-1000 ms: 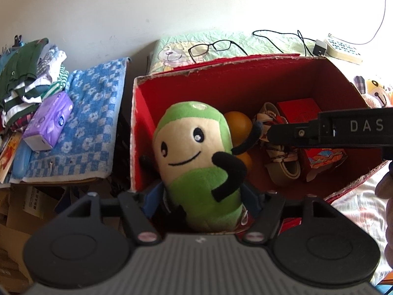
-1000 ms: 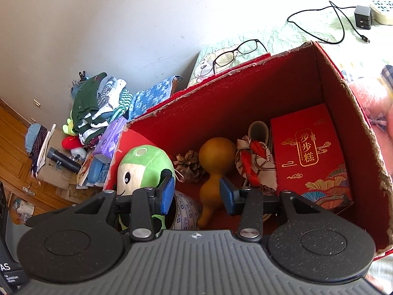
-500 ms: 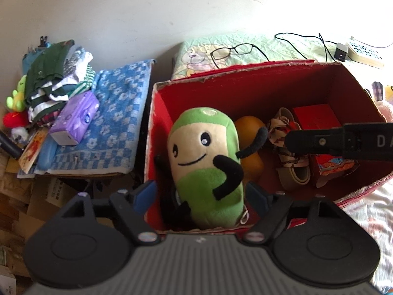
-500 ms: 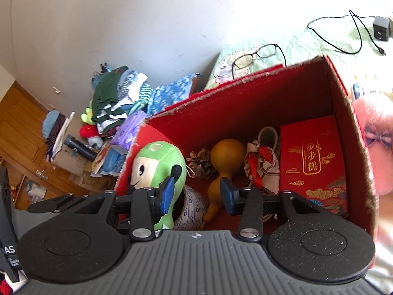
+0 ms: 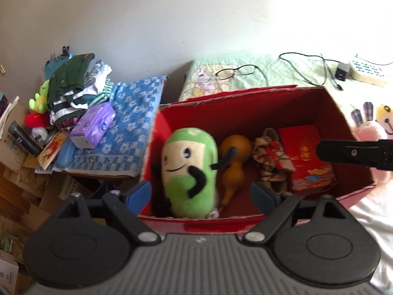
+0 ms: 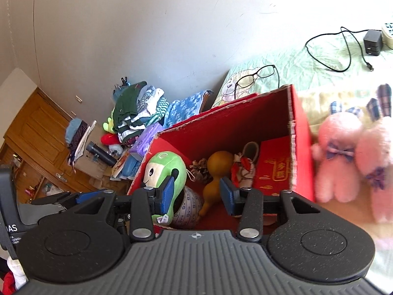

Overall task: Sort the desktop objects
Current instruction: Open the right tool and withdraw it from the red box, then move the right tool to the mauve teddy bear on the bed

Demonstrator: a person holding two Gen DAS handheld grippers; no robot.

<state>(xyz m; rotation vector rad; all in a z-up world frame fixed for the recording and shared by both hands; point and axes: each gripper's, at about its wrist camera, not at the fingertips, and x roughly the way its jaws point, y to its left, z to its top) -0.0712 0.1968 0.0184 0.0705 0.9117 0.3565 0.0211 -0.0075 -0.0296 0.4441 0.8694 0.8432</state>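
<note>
Green-and-cream plush toy (image 5: 189,172) upright at lower centre in red cardboard box (image 5: 245,103), left gripper (image 5: 200,194) jaws just widened, clear of it; right gripper (image 6: 196,194) jaws narrower, empty.

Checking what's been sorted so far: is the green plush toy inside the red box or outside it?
Inside. The green plush toy stands within the red box, walls around it, beside the gourd.

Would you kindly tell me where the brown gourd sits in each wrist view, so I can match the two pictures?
Left wrist view: gourd right of centre, inside the red box, beside the green plush toy.
Right wrist view: gourd at centre, in the box, between the blue fingertips.
Shared landmark: eyeglasses behind the box.
</note>
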